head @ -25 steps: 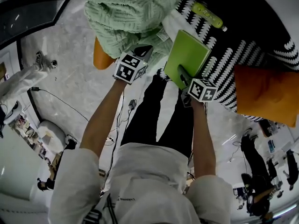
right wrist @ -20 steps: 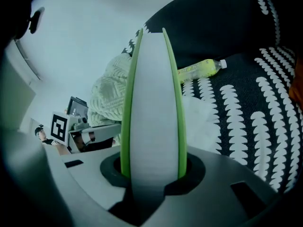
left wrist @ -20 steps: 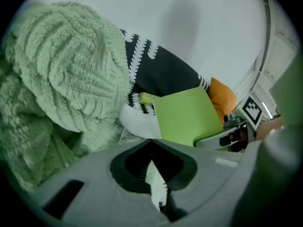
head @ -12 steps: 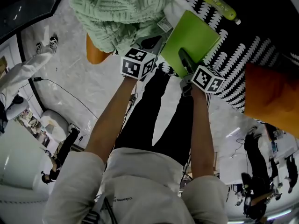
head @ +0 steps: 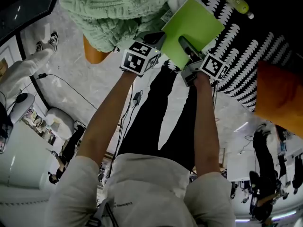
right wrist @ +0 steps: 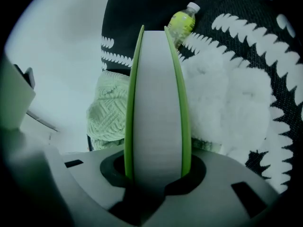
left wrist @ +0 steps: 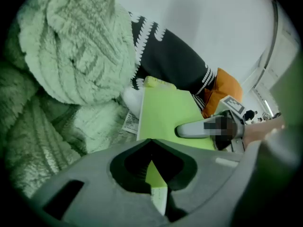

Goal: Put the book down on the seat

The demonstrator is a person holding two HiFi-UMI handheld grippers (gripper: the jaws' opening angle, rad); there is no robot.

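Head view: we are holding the green book [head: 194, 25] over the black-and-white patterned seat [head: 241, 44], left tool [head: 156, 38] at its near corner, right tool [head: 185, 46] on its near edge, a mint knit blanket [head: 109, 13] just beside. Left gripper view: the left tool is pinching the book's corner. Right gripper view: the right tool is clamping across the book's thickness, a yellow-green bottle [right wrist: 182, 22] lying beyond on the seat.

Both arms stretch forward; the left gripper [head: 154, 38] pinches the book's [head: 198, 21] corner, and the right gripper [head: 183, 44] clamps its near edge.
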